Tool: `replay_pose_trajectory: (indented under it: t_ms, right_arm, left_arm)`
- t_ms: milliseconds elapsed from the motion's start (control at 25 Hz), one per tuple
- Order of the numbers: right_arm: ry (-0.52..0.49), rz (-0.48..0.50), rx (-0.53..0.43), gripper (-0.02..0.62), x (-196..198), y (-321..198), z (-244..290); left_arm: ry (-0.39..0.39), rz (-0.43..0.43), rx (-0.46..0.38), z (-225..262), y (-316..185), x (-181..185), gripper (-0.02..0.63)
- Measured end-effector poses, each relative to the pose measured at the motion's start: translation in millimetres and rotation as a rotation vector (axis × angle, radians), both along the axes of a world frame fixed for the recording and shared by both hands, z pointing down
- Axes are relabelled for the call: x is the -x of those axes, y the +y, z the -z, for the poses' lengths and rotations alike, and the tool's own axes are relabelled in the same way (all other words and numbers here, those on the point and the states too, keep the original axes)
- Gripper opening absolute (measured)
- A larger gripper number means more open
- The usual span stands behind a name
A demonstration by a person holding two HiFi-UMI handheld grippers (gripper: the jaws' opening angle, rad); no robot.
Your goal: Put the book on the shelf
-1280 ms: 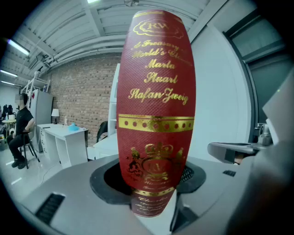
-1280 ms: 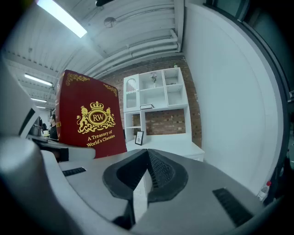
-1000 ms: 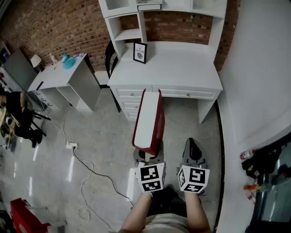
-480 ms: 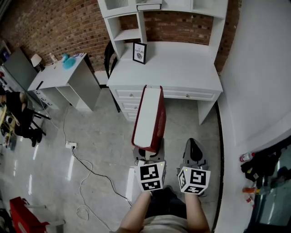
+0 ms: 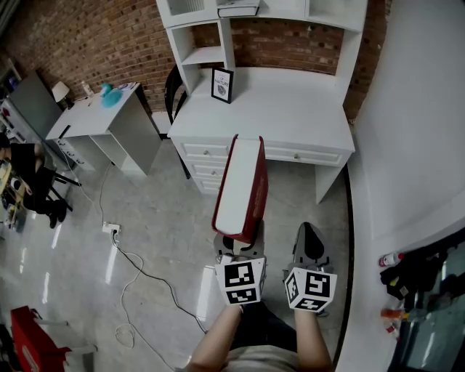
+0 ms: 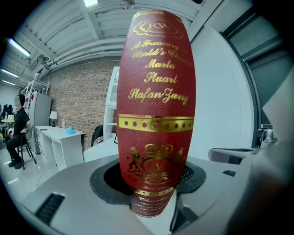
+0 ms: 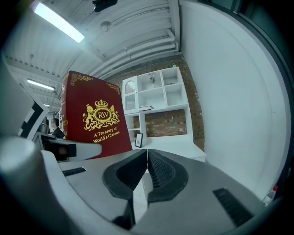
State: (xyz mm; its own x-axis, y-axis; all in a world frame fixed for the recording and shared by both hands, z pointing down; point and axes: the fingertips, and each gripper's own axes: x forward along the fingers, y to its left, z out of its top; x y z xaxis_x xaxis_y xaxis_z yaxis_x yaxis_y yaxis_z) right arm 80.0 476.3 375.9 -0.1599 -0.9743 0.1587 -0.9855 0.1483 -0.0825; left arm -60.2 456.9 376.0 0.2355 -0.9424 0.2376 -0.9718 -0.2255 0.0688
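A thick red book (image 5: 240,189) with gold lettering stands on edge, white pages up, and its far end reaches over the front of the white desk (image 5: 290,102). My left gripper (image 5: 238,243) is shut on the book's near end; in the left gripper view the spine (image 6: 156,114) fills the gap between the jaws (image 6: 156,183). To its right, level with it, my right gripper (image 5: 311,240) is shut and empty, its pads meeting (image 7: 147,167). The book's cover (image 7: 94,119) shows at left there. The white shelf unit (image 5: 207,54) rises on the desk ahead.
A framed picture (image 5: 223,83) stands on the desk below the shelves, and another book (image 5: 238,10) lies on an upper shelf. A small grey-white table (image 5: 102,120) and a seated person (image 5: 29,182) are at left. A cable (image 5: 138,276) trails over the floor. White wall (image 5: 414,109) at right.
Both grippers and the book have moved a little forward towards the desk. The book's far end now overlaps the drawer front. The grip is unchanged.
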Motion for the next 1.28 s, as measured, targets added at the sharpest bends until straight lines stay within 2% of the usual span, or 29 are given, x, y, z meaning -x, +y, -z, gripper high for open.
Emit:
replay_pose_trajectory:
  t_ms: [480,1280]
  right_arm:
    - [-0.027,-0.012,0.058,0.017,-9,-28,-21]
    - [-0.015,-0.056,0.066,0.017,15,-159,-21]
  left_arm:
    - [0.005,0.017,0.026,-9,-27,-1,0.244]
    - [0.022,-0.026,0.058,-15,-163,20,0.244]
